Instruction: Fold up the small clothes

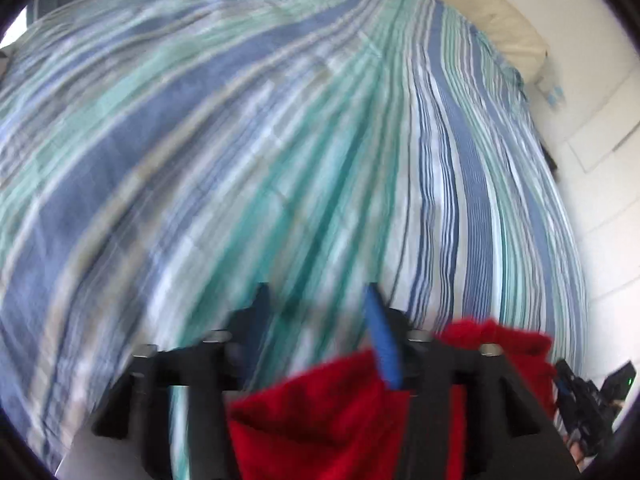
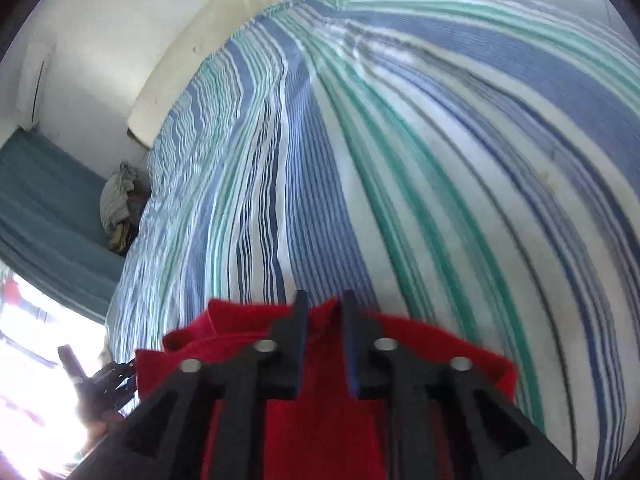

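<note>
We see a plain red garment (image 2: 320, 432); the bedsheet (image 1: 280, 140) beneath it is striped blue, teal-green and white; our black gripper (image 1: 316, 300) has blue pads; the wall (image 2: 100, 40) is white.

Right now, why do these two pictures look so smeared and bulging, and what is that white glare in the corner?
Left wrist view: heavy motion blur smears the striped bedspread; the red cloth is soft too. Right wrist view: sharper, but the window at lower left is blown out white. Both: the fisheye lens bends the stripes and darkens the corners.

Soft matt red cloth garment (image 2: 320, 420); striped woven cotton-like bedsheet (image 1: 280, 140), lightly creased; matt black plastic claw (image 2: 323, 312)
</note>
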Tool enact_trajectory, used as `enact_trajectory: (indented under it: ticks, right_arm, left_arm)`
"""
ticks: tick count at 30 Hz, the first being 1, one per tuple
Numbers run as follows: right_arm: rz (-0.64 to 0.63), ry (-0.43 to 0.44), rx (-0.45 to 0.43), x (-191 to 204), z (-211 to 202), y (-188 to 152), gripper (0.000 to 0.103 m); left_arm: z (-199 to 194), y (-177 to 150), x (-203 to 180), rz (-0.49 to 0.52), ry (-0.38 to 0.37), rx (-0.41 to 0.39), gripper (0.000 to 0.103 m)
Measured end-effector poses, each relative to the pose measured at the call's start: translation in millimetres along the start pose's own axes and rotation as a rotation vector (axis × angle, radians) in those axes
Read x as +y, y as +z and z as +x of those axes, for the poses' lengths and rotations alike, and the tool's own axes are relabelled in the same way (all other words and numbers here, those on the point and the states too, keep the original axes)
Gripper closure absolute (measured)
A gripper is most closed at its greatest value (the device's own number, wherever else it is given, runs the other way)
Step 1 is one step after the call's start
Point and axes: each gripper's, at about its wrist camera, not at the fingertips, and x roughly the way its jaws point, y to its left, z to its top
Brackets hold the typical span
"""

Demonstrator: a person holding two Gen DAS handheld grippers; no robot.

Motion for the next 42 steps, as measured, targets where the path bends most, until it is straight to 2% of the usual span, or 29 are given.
enact_trajectory:
  ticks: [1,4,7,8,9,11,12,13,14,15,17,19,23,25,26,27,28,29,30,32,33,37,39,42]
  right_arm:
    - [-0.021,-0.009,-0.025,3.5,-8.8,2.8,0.060]
    - [-0.140,-0.012,-0.057,22.1,-34.6,-0.8,0.060]
    - [-0.309,0.024,-0.010,47.4,-52.2,-24.5,0.059]
    - [-0.382,0.043,0.036,54.9,-54.9,-40.9,0.057]
    - [-0.426,0.051,0.068,57.1,-55.7,-52.8,0.056]
    - [-0.516,0.020,0.141,50.4,-56.9,-85.1,0.056]
    - [-0.544,-0.027,0.173,37.5,-57.2,-99.8,0.056]
    - [-0.552,-0.064,0.188,25.9,-57.7,-106.5,0.056]
    - [-0.535,-0.104,0.191,3.4,-64.1,-112.9,0.062]
    - [-0.507,-0.109,0.180,-10.3,-74.5,-113.8,0.067]
    - [-0.478,-0.212,0.132,-18.4,-98.1,-112.2,0.061]
    - [-0.492,-0.158,0.099,-9.1,-118.2,-115.1,0.061]
    - [-0.559,-0.075,0.094,21.8,-127.2,-136.5,0.054]
    - [-0.540,-0.084,0.128,16.7,-110.2,-145.5,0.054]
    - [-0.525,-0.111,0.155,7.5,-98.4,-148.0,0.054]
    - [-0.511,-0.154,0.183,-5.1,-86.3,-149.4,0.058]
    - [-0.477,-0.141,0.180,-12.4,-87.7,-151.1,0.060]
    - [-0.435,-0.121,0.161,-17.2,-96.7,-151.6,0.061]
    - [-0.389,-0.124,0.145,-19.5,-108.4,-151.5,0.057]
    - [-0.393,-0.185,0.121,-19.4,-129.6,-157.1,0.051]
    - [-0.415,-0.187,0.104,-19.0,-140.5,-164.1,0.050]
    - [-0.461,-0.229,0.067,-31.5,-167.4,-195.6,0.048]
    - [-0.418,-0.249,0.067,-44.9,-171.9,-206.7,0.047]
    - [-0.337,-0.226,0.033,-63.5,-174.9,-211.6,0.047]
  left_arm:
    - [-10.1,2.3,3.6,-0.005,-0.003,-0.026,0.036]
    - [-46.6,-11.9,3.0,0.062,-0.050,-0.093,0.036]
    - [-62.3,-53.1,-18.1,0.250,-0.133,-0.079,0.027]
    - [-61.6,-68.6,-26.0,0.316,-0.141,-0.061,0.026]
    - [-58.7,-88.5,-31.7,0.391,-0.128,-0.038,0.026]
    - [-47.7,-112.2,-30.3,0.468,-0.050,-0.009,0.026]
    - [-39.5,-121.9,-18.4,0.471,0.012,0.013,0.026]
    - [-38.7,-125.8,-4.0,0.454,0.031,0.023,0.026]
    - [-40.7,-125.5,11.5,0.423,0.031,0.025,0.023]
    - [-47.3,-122.1,27.1,0.381,0.024,0.022,0.023]
    - [-69.0,-114.8,48.7,0.298,0.034,0.015,0.022]
    - [-94.4,-117.1,57.2,0.260,0.000,-0.007,0.021]
    - [-115.4,-153.9,49.7,0.328,-0.001,-0.006,0.011]
    - [-99.9,-175.4,46.4,0.377,0.039,0.048,0.011]
    - [-93.5,-185.0,49.7,0.391,0.071,0.074,0.011]
    - [-87.5,-193.2,54.8,0.399,0.119,0.093,0.011]
    - [-87.7,-199.6,60.4,0.405,0.158,0.092,0.011]
    - [-95.4,-203.0,65.5,0.401,0.163,0.077,0.011]
    - [-107.1,-205.0,72.4,0.384,0.148,0.071,0.012]
    - [-126.5,-208.4,85.3,0.352,0.099,0.067,0.012]
    - [-136.3,-210.5,91.8,0.342,0.091,0.053,0.012]
    - [-155.5,-209.1,101.8,0.349,0.124,-0.028,0.012]
    - [-155.1,-199.4,105.3,0.341,0.142,-0.056,0.012]
    - [-140.1,-165.2,115.7,0.304,0.183,-0.110,0.011]
